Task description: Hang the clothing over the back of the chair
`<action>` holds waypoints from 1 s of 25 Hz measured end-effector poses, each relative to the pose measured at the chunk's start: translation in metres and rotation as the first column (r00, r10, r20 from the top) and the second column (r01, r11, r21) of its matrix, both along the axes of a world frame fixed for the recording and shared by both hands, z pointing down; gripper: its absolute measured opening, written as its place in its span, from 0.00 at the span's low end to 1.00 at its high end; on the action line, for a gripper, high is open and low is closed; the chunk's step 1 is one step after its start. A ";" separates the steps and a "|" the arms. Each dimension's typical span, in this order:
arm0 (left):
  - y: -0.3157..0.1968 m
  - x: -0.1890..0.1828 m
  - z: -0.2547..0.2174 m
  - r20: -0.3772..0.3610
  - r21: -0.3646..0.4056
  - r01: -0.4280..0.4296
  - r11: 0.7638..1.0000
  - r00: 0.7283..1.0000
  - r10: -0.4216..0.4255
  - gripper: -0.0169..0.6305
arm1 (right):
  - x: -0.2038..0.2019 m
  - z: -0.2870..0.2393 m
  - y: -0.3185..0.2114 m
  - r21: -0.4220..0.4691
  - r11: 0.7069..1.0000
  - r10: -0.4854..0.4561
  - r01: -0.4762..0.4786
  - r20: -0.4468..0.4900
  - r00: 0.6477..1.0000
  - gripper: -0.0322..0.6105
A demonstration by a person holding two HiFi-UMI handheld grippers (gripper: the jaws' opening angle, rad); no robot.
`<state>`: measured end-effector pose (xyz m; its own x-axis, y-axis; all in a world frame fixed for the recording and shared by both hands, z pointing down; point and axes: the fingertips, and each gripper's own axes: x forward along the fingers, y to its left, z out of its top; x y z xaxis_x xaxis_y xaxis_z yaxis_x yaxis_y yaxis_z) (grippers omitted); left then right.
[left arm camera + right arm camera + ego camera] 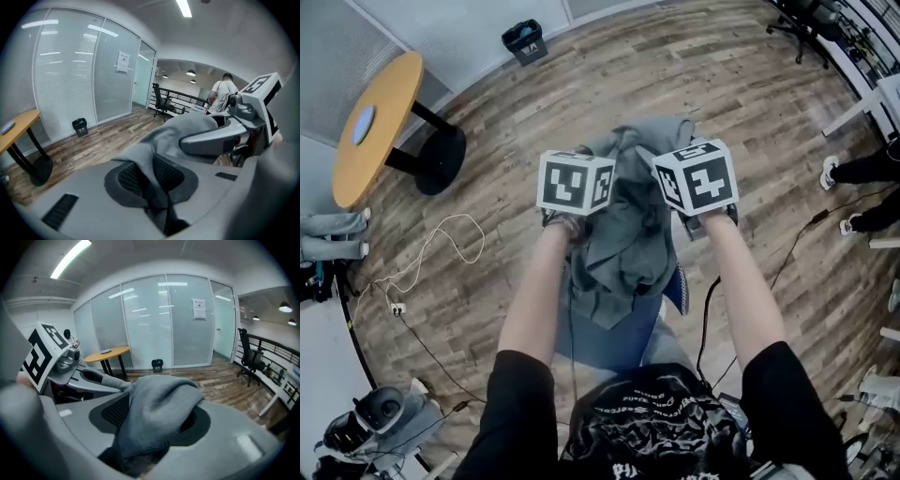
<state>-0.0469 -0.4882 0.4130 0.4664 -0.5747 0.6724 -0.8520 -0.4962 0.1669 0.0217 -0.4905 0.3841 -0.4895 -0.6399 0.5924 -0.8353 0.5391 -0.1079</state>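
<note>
While the left gripper (151,180) pinches the gray clothing (628,239) and the right gripper (154,425) seemingly just cradles it in half-open jaws, it hangs mid-frame between the 2, long axis top-to-bottom.

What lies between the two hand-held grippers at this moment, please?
The grey clothing lies bunched between the left hand-held gripper and the right hand-held gripper, as the head view shows.
</note>
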 end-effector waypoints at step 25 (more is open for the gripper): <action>0.040 -0.015 0.009 -0.103 -0.008 0.073 0.997 0.992 -0.074 0.37 | 0.002 0.019 0.041 -0.012 1.000 -0.009 0.009 0.047 0.999 0.74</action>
<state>-0.0620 -0.4487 0.4225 0.4904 -0.6071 0.6253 -0.8641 -0.4320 0.2583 0.0233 -0.4499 0.4034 -0.5227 -0.6281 0.5764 -0.8243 0.5448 -0.1537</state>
